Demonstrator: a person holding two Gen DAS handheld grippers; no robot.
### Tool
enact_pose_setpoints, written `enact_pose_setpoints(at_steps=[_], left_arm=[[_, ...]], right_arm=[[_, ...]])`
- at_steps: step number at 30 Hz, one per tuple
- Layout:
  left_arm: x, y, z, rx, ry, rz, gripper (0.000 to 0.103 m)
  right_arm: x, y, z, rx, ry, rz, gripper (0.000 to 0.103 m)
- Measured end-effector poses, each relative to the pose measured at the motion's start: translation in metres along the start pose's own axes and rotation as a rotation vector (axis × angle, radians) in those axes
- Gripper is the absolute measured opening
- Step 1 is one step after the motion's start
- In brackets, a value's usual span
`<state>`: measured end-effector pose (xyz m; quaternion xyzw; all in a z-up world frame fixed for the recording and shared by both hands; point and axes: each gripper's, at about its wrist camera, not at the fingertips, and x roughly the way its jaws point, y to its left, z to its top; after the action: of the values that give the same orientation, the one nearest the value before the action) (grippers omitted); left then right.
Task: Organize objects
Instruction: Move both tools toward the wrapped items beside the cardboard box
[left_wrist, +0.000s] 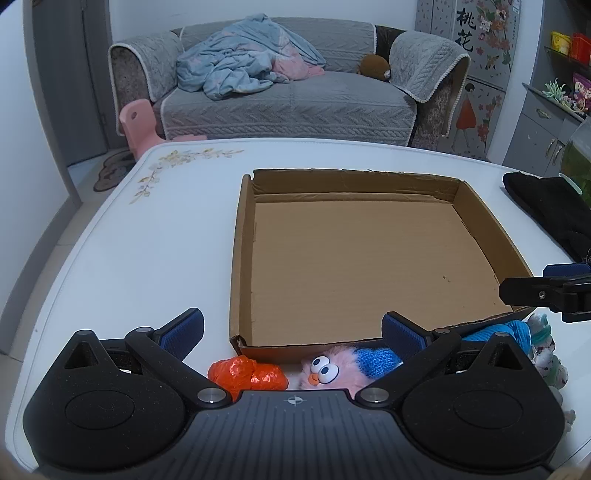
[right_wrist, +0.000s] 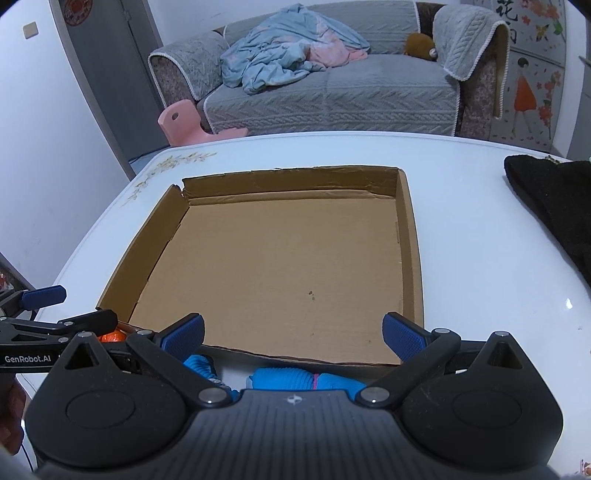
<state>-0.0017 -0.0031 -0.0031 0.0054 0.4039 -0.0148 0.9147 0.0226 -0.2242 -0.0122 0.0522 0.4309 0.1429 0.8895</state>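
A shallow open cardboard box lies on the white table; it also shows in the right wrist view, with nothing in it. In front of its near wall lie an orange crumpled plastic bag, a pink plush toy with big eyes and a blue knitted item, seen too in the right wrist view. My left gripper is open above these items and holds nothing. My right gripper is open above the blue knit and holds nothing; it enters the left wrist view at the right edge.
A black cloth lies at the table's right edge. A pale patterned soft toy sits right of the blue knit. Beyond the table stand a grey sofa with a blue blanket, a pink stool and shelves at the right.
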Motion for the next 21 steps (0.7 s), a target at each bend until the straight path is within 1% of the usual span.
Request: enact_pose_setpoints(at_steps=[8, 13, 17, 21], left_arm=[[0.0, 0.004, 0.0, -0.012, 0.005, 0.005, 0.103], [-0.002, 0.003, 0.0, -0.002, 0.002, 0.005, 0.103], [-0.003, 0.012, 0.0, -0.013, 0.006, 0.012, 0.103], [-0.008, 0.03, -0.004, -0.016, 0.014, 0.022, 0.103]], right_arm=[[0.0, -0.004, 0.001, 0.004, 0.001, -0.003, 0.102], [0.0, -0.002, 0.001, 0.001, 0.003, -0.001, 0.102], [-0.001, -0.005, 0.001, 0.002, 0.004, -0.005, 0.102], [-0.004, -0.007, 0.001, -0.007, 0.005, -0.009, 0.102]])
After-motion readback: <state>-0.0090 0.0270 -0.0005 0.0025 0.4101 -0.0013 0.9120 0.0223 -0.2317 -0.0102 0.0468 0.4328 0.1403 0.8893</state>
